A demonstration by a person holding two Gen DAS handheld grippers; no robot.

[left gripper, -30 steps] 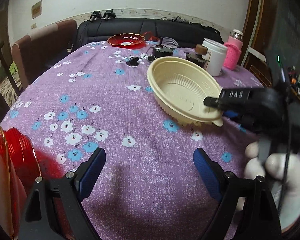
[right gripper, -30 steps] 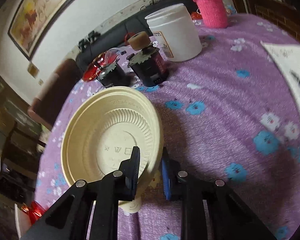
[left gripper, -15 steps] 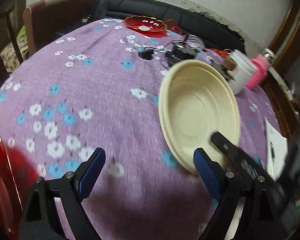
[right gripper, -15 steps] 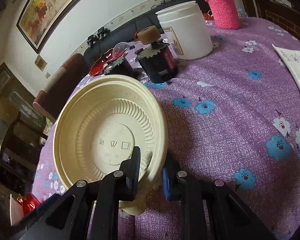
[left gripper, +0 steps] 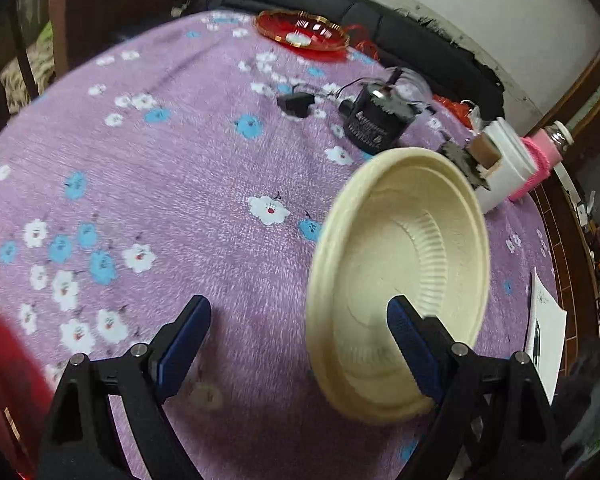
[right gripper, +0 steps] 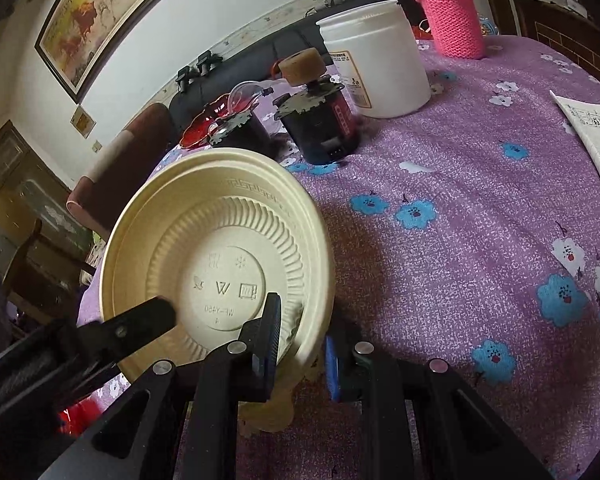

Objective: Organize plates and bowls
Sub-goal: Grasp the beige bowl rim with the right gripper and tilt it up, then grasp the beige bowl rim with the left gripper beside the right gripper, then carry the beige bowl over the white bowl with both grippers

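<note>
A cream plastic bowl (left gripper: 404, 264) is tipped up on edge above the purple flowered tablecloth (left gripper: 180, 184). My right gripper (right gripper: 300, 348) is shut on its lower rim, and the bowl's stamped underside (right gripper: 220, 248) faces that camera. My left gripper (left gripper: 296, 340) is open and straddles the bowl's wall. One of its fingers (left gripper: 410, 344) is inside the bowl and the other finger (right gripper: 140, 320) is by the underside; neither pad presses on it. A red plate (left gripper: 302, 36) lies at the far side of the table. Another red dish (left gripper: 0, 360) shows blurred at the near left.
Two black motor-like devices (right gripper: 320, 120) with cables, a white jar (right gripper: 374, 64) and a bottle in a pink knitted sleeve (right gripper: 452, 20) stand behind the bowl. A sheet of paper with a pen (right gripper: 592, 128) lies at the right. A dark sofa and chairs ring the table.
My left gripper has swung right and rolled, so its open fingers now straddle the bowl's wall. The bowl has tipped up more steeply in the right gripper, which has stayed where it was.
</note>
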